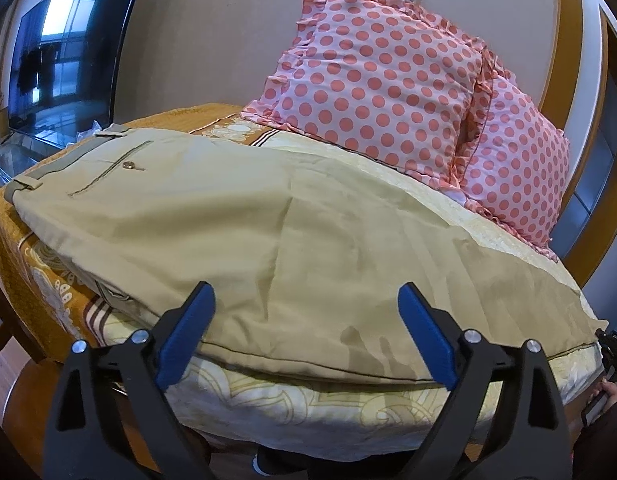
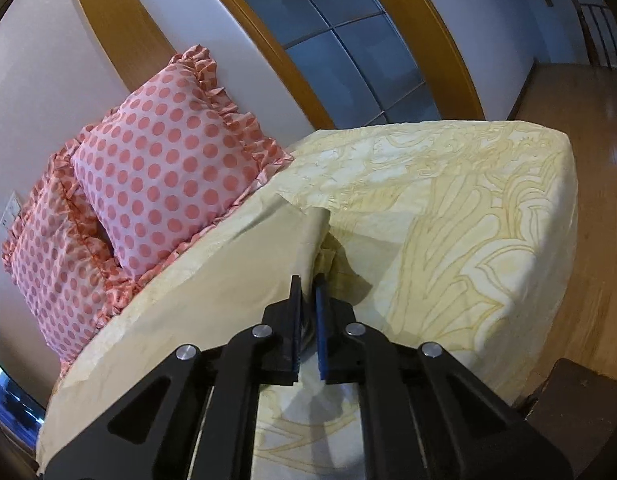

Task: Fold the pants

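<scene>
One bed fills most of the room ahead, its cream cover patterned with pale gold scrolls, an orange-brown band running along the far left side. Khaki pants lie spread flat across the cover, waistband toward the far left, with belt loops and a buttoned back pocket facing up; the leg ends reach toward the right edge of the bed. Two pink polka-dot pillows with ruffled edges lean against the wall behind the pants, one overlapping the other. A dark television screen stands past the bed at far left. Left gripper hovers at the near hem side of the pants, blue pads spread wide, nothing between them. Right gripper sits at the leg end of the pants, jaws nearly together, pinching a raised fold of the khaki cloth. Wood floor shows beyond the bed's right corner.
</scene>
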Available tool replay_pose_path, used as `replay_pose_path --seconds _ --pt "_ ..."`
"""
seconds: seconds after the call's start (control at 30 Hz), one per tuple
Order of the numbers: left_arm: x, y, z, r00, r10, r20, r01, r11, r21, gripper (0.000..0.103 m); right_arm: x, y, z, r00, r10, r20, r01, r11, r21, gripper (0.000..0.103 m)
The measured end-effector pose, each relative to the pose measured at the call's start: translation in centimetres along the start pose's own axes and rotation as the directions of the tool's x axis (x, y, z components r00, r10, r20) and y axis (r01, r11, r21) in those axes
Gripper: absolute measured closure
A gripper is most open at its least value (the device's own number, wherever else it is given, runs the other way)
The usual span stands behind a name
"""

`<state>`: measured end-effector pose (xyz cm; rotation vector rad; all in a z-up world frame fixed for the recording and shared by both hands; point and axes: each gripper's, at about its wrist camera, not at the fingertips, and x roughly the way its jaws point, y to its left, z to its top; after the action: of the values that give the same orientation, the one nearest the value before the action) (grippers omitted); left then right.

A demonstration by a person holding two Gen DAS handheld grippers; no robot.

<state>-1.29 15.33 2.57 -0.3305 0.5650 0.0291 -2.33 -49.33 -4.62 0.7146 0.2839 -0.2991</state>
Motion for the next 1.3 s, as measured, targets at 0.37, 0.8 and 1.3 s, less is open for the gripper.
replay_pose_path --seconds 0.37,0.8,1.3 --pt "0.0 0.3 0.6 1.0 -0.023 -0.006 0.023 0.999 -0.04 0.01 0.1 19.6 -1.6 0.841 0.517 -0.157 -0.538 0.83 -0.15 0.097" --pt "-4.6 3.9 2.7 0.99 0.087 0.112 -0.075 0.992 -0.101 0.01 -1.1 34.2 -22.6 0.517 0.368 -0.772 -0.822 0.466 -0.328 0.047" --pt "-4.1 14.1 4.2 0.954 0.29 0.069 -0.249 0.902 -0.352 0.012 -0.6 35.0 -23.9 0.726 0.213 -0.655 -0.662 0.475 -0.58 0.039"
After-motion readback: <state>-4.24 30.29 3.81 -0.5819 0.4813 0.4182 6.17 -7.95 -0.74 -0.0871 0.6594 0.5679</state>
